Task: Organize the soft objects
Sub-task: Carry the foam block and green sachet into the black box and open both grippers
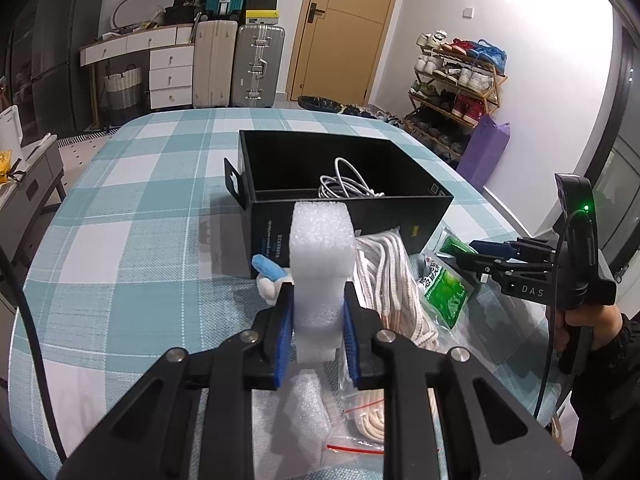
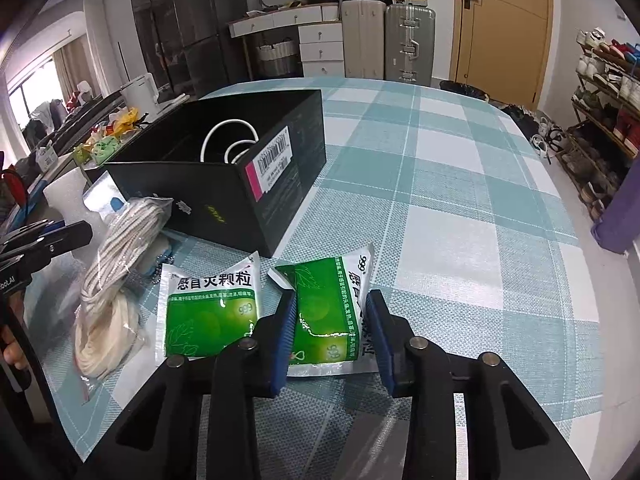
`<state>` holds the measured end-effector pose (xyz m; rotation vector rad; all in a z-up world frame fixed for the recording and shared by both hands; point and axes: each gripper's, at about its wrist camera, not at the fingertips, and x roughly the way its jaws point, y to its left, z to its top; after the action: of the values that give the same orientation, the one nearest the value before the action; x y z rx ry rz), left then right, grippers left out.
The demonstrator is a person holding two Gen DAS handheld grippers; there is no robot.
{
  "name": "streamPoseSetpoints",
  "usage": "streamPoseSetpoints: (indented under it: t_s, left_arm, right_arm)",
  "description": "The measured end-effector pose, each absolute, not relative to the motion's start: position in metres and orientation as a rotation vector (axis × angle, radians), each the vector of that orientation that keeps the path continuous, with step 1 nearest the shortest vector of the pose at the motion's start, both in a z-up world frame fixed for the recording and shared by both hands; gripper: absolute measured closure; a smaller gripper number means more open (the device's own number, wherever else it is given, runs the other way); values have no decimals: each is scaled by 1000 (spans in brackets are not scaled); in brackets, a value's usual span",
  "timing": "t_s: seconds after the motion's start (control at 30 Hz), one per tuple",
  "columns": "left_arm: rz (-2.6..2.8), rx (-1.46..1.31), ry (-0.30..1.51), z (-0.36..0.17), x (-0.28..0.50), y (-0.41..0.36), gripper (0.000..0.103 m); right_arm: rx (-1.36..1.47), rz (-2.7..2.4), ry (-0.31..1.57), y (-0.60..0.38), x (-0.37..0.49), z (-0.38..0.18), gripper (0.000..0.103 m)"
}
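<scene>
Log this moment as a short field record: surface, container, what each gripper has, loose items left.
surface: teal and white checked tablecloth
container: open black cardboard box holding a coiled white cable
left gripper: shut on an upright white foam block
right gripper: shut on a green and white medicine sachet
loose items: second green sachet, bagged white rope bundle, small blue and white plush toy

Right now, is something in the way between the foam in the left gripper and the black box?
Nothing visible blocks it. The left gripper is shut on the foam, and the box stands right behind, its top open. Only the near wall must be cleared. Inside lies a white cable, with free floor beside it.
</scene>
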<state>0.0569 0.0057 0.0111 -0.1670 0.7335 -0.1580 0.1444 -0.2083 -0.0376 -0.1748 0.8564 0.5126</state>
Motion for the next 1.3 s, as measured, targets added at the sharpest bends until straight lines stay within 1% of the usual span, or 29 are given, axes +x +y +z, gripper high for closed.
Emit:
streamPoseSetpoints:
  t_s: [0.4,0.77,1.3]
  left_arm:
    - [-142,-177,686,24,48,11,83]
    - [-117,-163,647,37,48,14,83]
    - [-102,-132,589,62,71,13,83]
  right_arm:
    - [-170,554,787,-206,132,-19,69]
    - [-150,576,695,-209,116,10,69]
    - [-96,629,594,-196,104,40,69]
